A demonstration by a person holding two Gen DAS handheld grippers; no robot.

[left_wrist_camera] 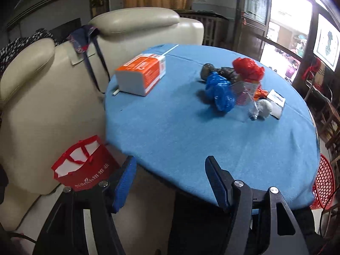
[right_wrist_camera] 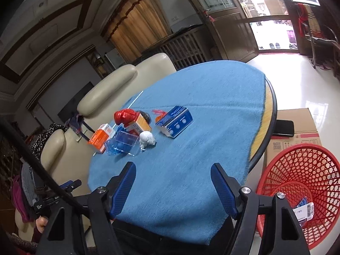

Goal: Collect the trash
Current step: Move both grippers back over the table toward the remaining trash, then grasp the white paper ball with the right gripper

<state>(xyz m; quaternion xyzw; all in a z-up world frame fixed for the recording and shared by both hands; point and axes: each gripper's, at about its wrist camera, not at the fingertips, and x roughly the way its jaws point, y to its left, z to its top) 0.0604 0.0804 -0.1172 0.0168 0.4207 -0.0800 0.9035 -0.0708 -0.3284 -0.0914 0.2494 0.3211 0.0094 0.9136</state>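
Note:
A pile of trash lies on the round table's blue cloth point(left_wrist_camera: 180, 127): a crumpled blue bag point(left_wrist_camera: 221, 91), a red bag point(left_wrist_camera: 247, 68), a dark bag point(left_wrist_camera: 221, 71), a white paper wad point(left_wrist_camera: 264, 108) and a clear wrapper point(left_wrist_camera: 244, 93). An orange and white box point(left_wrist_camera: 141, 74) lies to its left. In the right wrist view I see the red bag point(right_wrist_camera: 124, 115), paper wad point(right_wrist_camera: 147, 139), clear blue plastic point(right_wrist_camera: 123, 142), orange box point(right_wrist_camera: 101, 137) and a blue box point(right_wrist_camera: 175, 124). My left gripper point(left_wrist_camera: 171, 182) and right gripper point(right_wrist_camera: 173, 188) are open and empty at the near table edge.
A red mesh basket point(right_wrist_camera: 301, 191) stands on the floor at the right and holds a small blue and white packet point(right_wrist_camera: 303, 210). A cardboard box point(right_wrist_camera: 297, 131) with a phone on it stands behind it. Cream chairs point(left_wrist_camera: 42, 97) stand left, with a red gift bag point(left_wrist_camera: 85, 165).

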